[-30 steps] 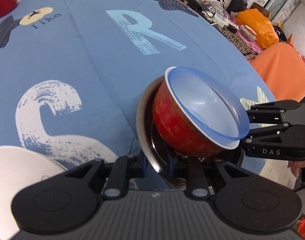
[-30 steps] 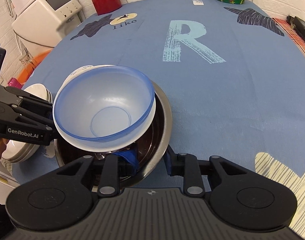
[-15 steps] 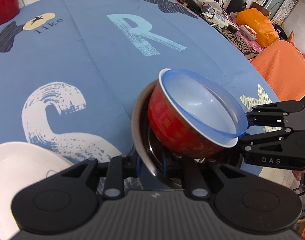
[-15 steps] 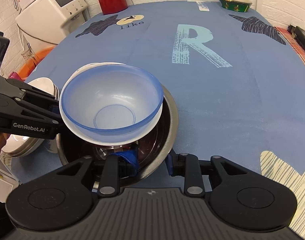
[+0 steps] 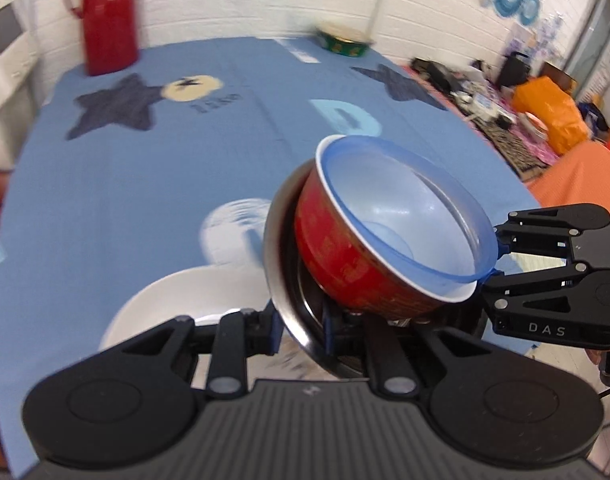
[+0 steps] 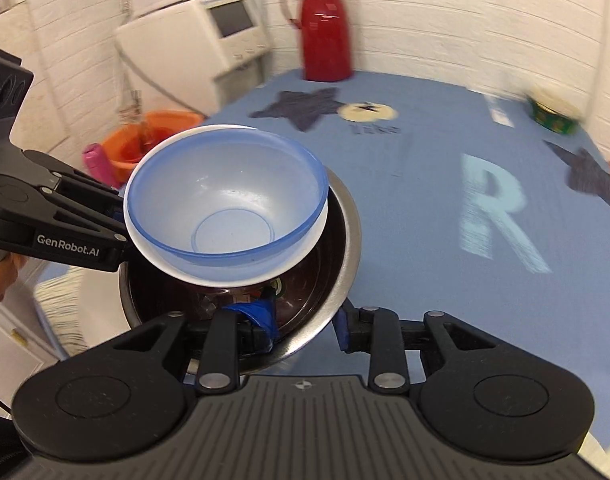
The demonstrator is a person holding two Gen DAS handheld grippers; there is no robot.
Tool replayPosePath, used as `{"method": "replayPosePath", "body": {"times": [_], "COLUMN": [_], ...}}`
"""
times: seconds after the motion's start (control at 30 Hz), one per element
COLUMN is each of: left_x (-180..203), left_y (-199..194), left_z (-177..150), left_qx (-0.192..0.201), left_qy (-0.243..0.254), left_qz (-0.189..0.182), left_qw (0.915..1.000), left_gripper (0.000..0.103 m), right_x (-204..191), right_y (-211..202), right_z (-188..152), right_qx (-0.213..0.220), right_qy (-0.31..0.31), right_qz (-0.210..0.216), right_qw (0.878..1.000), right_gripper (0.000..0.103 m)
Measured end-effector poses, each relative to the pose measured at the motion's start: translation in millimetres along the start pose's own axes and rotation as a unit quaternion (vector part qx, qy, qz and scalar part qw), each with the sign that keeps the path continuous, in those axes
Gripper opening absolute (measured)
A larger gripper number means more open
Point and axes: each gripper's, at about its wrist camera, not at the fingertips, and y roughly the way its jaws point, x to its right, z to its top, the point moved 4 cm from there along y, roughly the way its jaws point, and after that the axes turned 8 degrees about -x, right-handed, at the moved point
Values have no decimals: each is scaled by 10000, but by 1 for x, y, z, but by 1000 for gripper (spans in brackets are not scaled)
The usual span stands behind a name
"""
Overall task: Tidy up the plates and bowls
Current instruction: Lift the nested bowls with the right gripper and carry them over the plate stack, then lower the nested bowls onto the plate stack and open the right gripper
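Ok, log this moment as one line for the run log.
left gripper: shut on steel bowl rim | right gripper: shut on opposite rim | load: red bowl, blue bowl nested | carried above table

red flask [image 6: 325,24] | white appliance [image 6: 209,36] | orange tub [image 6: 149,140], blurred | blue tablecloth [image 6: 425,200]

**Camera setup: two wrist fisheyes, opposite sides of one bowl stack**

Left wrist cam sat close behind the steel bowl [image 5: 277,248] rim, looking forward-right across the blue tablecloth [image 5: 145,184]. Right wrist cam sat equally close on the opposite rim, facing forward-left. Both shared the stack, red jug [image 5: 109,20], star print, and each saw the other gripper side-on
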Motion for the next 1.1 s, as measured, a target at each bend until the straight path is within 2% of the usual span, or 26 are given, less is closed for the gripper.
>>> {"method": "replayPosePath", "body": {"times": [0.1, 0.2, 0.4, 0.63, 0.8, 0.87, 0.93, 1.1], "left_x": [-28, -54, -76, -82, -81, -79, -75, -71], "left_y": [-12, -11, 8, 7, 3, -1, -7, -20], "left_z": [-21, -42, -62, -63, -65, -67, -70, -73], "left_qx": [-61, -207, -362, -173, -103, -98, -14, 97], "left_qy": [-281, -571, -815, -780, -661, -590, -536, -456], "left_qz": [287, 328, 172, 161, 142, 90, -31, 164], "left_qw": [9992, 9976, 9959, 9967, 9977, 9982, 9986, 9988], "left_gripper": [11, 10, 10, 12, 25, 47, 64, 64], "right_x": [-28, -49, -64, -61, -61, -61, -59, -56], "right_y": [22, 43, 62, 66, 61, 56, 51, 40], "right_z": [6, 4, 0, 0, -2, -3, -3, -8], "right_qx": [-112, -370, -748, -818, -815, -789, -744, -662], "right_qy": [-191, -293, -414, -18, 136, 107, 233, 398], "right_qz": [344, 551, 452, 621, 648, 613, 645, 694], "right_qw": [9992, 9974, 9953, 9947, 9945, 9949, 9949, 9946], "right_gripper": [15, 15, 15, 15, 16, 17, 18, 20]}}
